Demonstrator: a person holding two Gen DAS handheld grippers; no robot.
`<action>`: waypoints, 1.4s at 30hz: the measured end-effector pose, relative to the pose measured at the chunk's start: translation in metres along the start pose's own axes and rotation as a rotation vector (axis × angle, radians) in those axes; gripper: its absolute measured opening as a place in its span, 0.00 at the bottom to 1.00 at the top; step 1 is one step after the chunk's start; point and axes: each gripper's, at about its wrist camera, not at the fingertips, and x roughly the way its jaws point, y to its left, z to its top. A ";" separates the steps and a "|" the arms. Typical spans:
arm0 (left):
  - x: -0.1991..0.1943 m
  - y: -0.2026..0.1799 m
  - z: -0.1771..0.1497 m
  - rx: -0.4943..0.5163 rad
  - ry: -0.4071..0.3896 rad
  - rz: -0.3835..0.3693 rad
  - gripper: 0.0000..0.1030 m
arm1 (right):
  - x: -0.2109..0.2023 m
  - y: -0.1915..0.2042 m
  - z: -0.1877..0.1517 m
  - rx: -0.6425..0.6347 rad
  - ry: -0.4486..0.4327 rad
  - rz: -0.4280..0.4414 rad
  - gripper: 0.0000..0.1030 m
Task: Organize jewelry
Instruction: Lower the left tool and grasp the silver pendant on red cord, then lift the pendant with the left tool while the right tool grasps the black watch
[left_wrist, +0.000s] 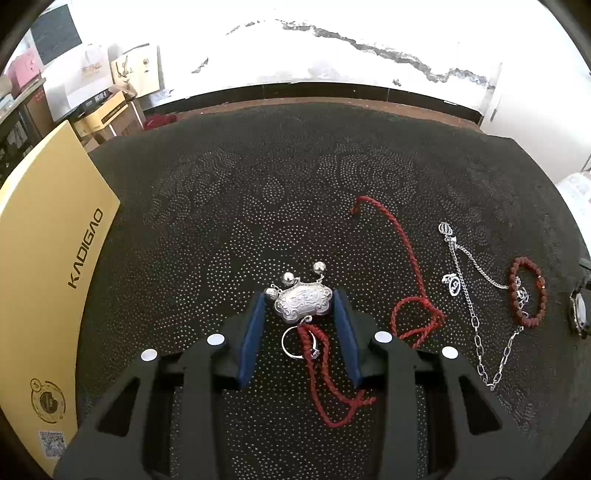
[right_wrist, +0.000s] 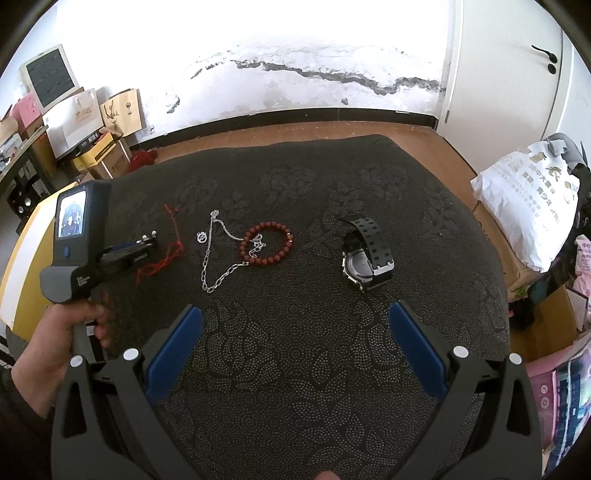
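A silver lock pendant (left_wrist: 301, 302) with small bells lies on the black patterned cloth (left_wrist: 258, 203). My left gripper (left_wrist: 300, 295) has its blue pads against both sides of the pendant and is shut on it. A red cord (left_wrist: 413, 258) runs from the pendant, and a silver ring (left_wrist: 291, 341) lies just behind it between the fingers. To the right lie a silver chain (left_wrist: 476, 325), a red bead bracelet (left_wrist: 526, 295) and a black watch (right_wrist: 365, 254). My right gripper (right_wrist: 295, 308) stands open above bare cloth, well short of the watch.
A yellow box lid (left_wrist: 48, 277) lies along the cloth's left edge. A hand (right_wrist: 55, 339) holds the left gripper's handle. Cartons and paper bags (right_wrist: 92, 122) stand at the back left. A white sack (right_wrist: 524, 206) sits off the right edge, over wooden floor.
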 end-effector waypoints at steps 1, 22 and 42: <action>-0.003 -0.001 -0.001 0.007 -0.015 0.008 0.35 | 0.000 0.000 -0.001 0.000 0.001 0.001 0.95; -0.117 0.059 0.014 -0.063 -0.136 -0.129 0.06 | 0.000 0.000 0.002 0.005 -0.007 0.003 0.95; -0.203 0.077 -0.006 0.018 -0.225 -0.235 0.06 | 0.055 -0.059 0.008 0.019 0.092 -0.109 0.95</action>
